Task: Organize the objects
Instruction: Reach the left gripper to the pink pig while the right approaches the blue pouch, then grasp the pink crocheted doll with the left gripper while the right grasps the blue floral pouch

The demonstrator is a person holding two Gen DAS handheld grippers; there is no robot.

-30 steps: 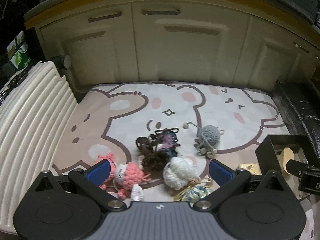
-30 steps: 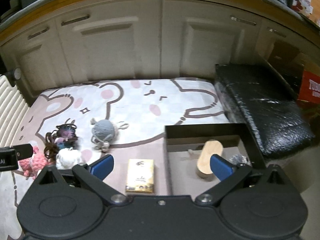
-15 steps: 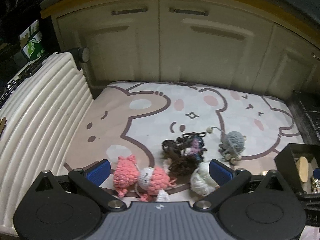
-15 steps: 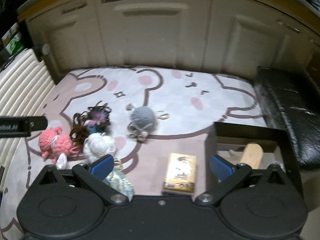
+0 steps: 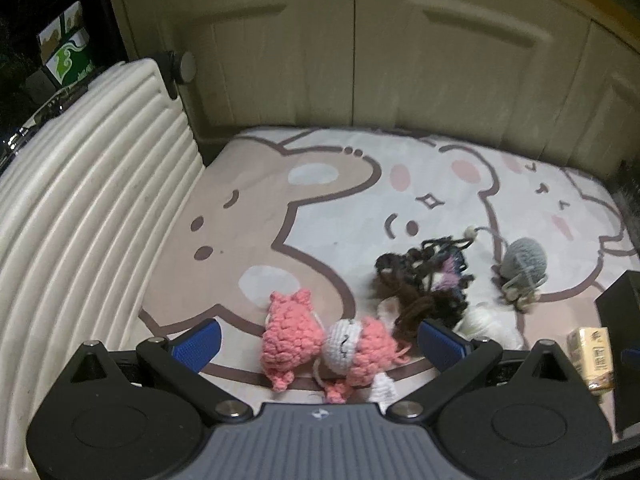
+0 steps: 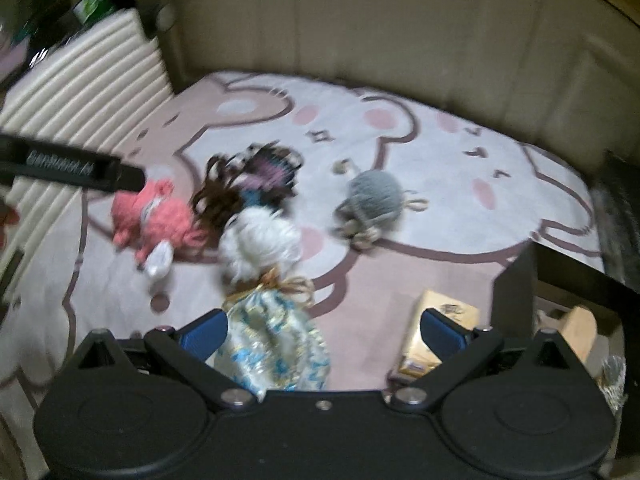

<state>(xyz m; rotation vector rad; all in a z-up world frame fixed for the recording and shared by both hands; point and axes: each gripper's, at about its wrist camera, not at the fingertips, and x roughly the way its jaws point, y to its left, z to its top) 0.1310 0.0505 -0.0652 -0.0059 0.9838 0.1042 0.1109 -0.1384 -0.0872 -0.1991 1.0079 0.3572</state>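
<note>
1. We are holding the left gripper (image 5: 318,342) wide open with nothing in it; the pink crochet toy (image 5: 320,340) is lying on the cartoon mat (image 5: 320,184) right between its blue pads, slightly ahead of them.
2. We are holding the right gripper (image 6: 322,330) wide open and empty too; the tied gift pouch (image 6: 272,340) is sitting just inside its left pad, and the small yellow box (image 6: 440,328) is lying partly behind its right pad.
3. Ahead of the right gripper we are seeing the white yarn ball (image 6: 260,240), the dark yarn tangle (image 6: 248,188) and, further right, the grey yarn ball (image 6: 374,196). The black tray (image 6: 516,292) is standing to its right, holding what seems a wooden piece, blurred.
4. We are judging the pink toy light, soft and squashy, not fragile or slippery; its plump middle looks the best place to pinch, since limbs and loose threads would likely slip or stretch.
5. We are expecting the pouch to crumple; its tied neck below the ribbon seems the firmer hold.
6. We are watching the dark tangle, touching the toy's right side, which could snag.
</note>
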